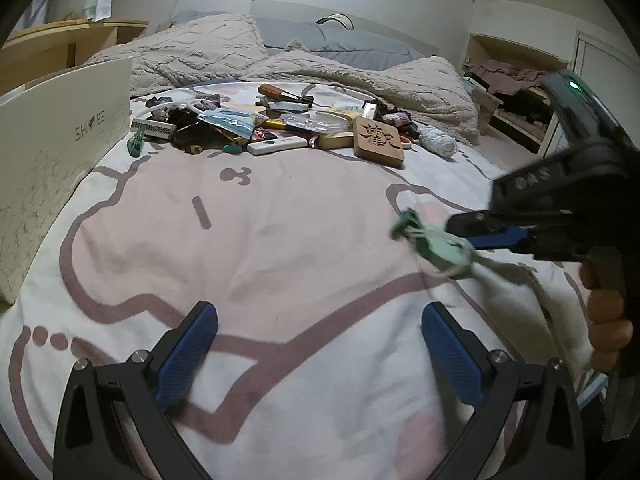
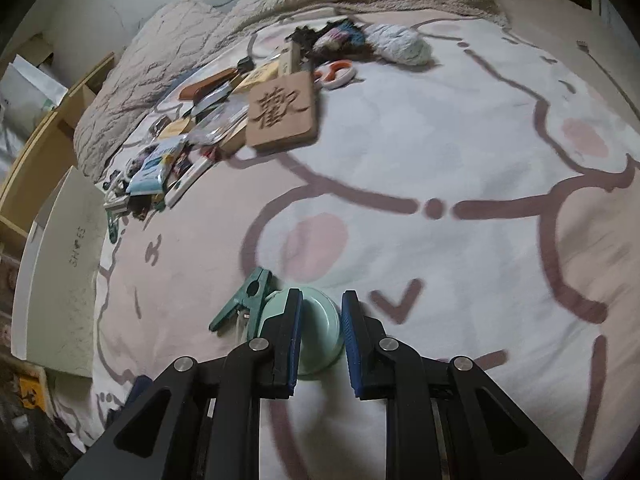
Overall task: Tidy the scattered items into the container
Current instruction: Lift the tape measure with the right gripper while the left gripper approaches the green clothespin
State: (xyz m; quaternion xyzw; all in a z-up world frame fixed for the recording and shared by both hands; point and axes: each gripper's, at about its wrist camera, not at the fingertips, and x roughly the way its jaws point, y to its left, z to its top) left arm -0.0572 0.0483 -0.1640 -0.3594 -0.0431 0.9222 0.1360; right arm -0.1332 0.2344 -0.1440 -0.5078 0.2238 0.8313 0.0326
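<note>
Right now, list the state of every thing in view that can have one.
Left hand-held gripper: open, nothing between its pads.
Right hand-held gripper: shut on the mint green disc.
Green clip: hangs on the disc, off the bed.
Shoe box: beside the bed, inside hidden.
Pile of items: scattered on the bedspread.

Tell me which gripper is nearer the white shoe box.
Left. The left gripper hovers open beside the shoe box; the right gripper is farther across the bed, holding a green clip holder.

Patterned bedsheet (image 1: pixel 280 240), rumpled blanket (image 1: pixel 200 52) (beige) — grey pillow (image 1: pixel 352 46)
</note>
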